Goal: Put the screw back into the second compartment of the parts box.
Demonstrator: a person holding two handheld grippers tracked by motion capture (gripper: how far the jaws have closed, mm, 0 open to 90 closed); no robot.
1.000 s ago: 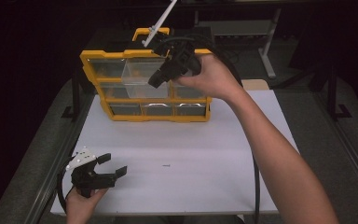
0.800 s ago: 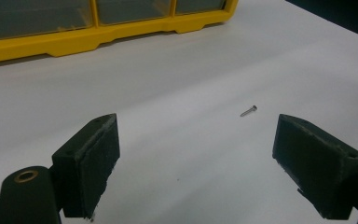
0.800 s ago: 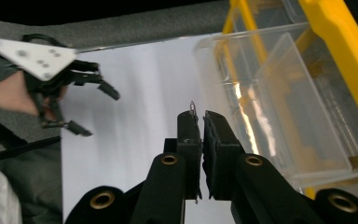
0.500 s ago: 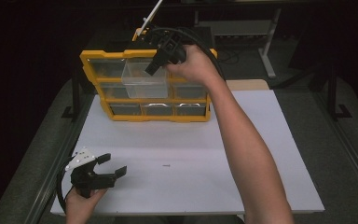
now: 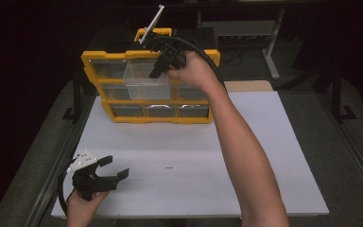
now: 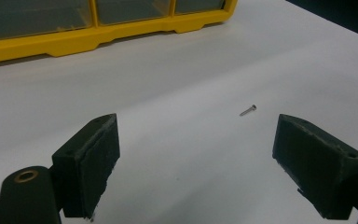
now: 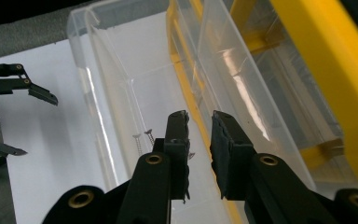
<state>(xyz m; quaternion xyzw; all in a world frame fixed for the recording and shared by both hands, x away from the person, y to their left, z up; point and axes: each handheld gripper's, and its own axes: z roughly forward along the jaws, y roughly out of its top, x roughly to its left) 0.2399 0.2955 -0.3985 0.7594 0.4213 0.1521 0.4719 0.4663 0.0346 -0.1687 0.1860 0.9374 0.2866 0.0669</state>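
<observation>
Dropping screws (image 7: 142, 140) into the drawer (image 5: 146, 80), upper middle: right gripper (image 7: 199, 122) just opening, narrow, holding nothing. Next, fetching the screw (image 6: 248, 110) with the wide, empty left gripper (image 6: 205, 154).

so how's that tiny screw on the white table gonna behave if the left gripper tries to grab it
The screw looks very light and lies flat on the smooth white table, so it may skid or roll. It is thin beside the left gripper and its broad pads, so a pinch could well miss.

Looks like a lab or workshop recording bench: white board (image 5: 264, 156) on a metal-framed table (image 5: 354, 156), yellow parts organiser (image 5: 151, 116) with clear drawers, dark surroundings, equipment stand (image 5: 269, 52) and cables behind.
</observation>
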